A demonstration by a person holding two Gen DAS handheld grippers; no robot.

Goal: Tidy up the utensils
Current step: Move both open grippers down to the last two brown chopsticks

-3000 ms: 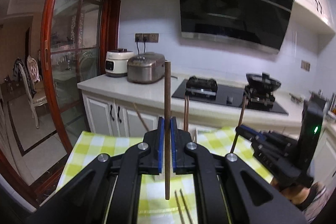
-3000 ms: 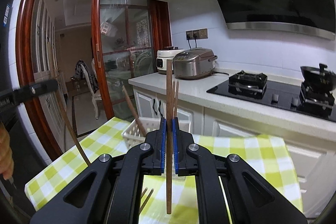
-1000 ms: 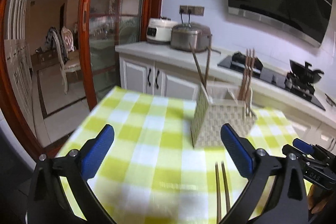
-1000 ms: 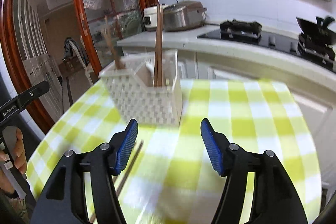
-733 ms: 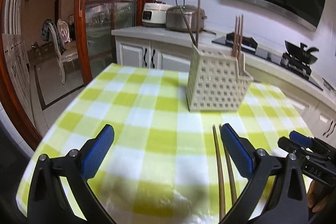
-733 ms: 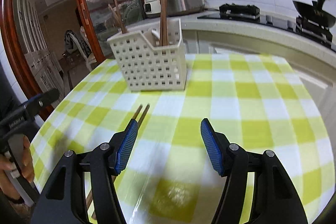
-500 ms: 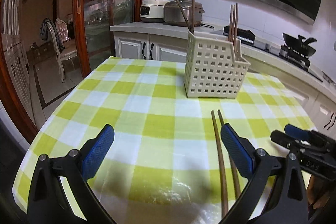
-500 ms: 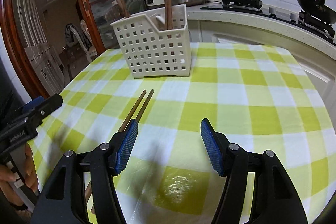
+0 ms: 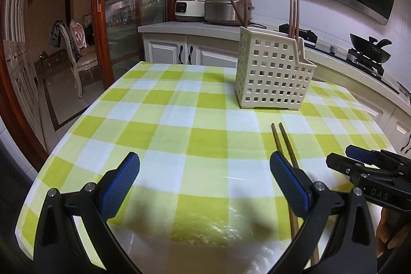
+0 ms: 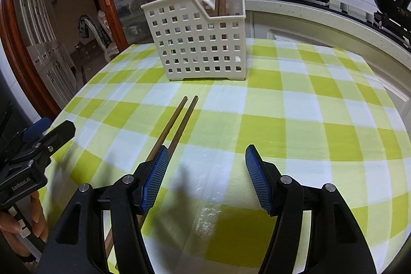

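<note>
Chopsticks (image 10: pixel 177 123) lying on the tablecloth (image 9: pixel 159 120) run under your right gripper (image 10: pixel 205 175) left pad, near ends hidden. Both your grippers gape wide, empty; left gripper (image 9: pixel 203 180) likewise. Three seconds ago each clamped one chopstick. Basket (image 10: pixel 200 43) stands ahead.

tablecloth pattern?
Yellow-green and white checks on the tablecloth; clearest in the right wrist view.

"DAS" stands in white on the right tongs (image 9: pixel 370 171).
</note>
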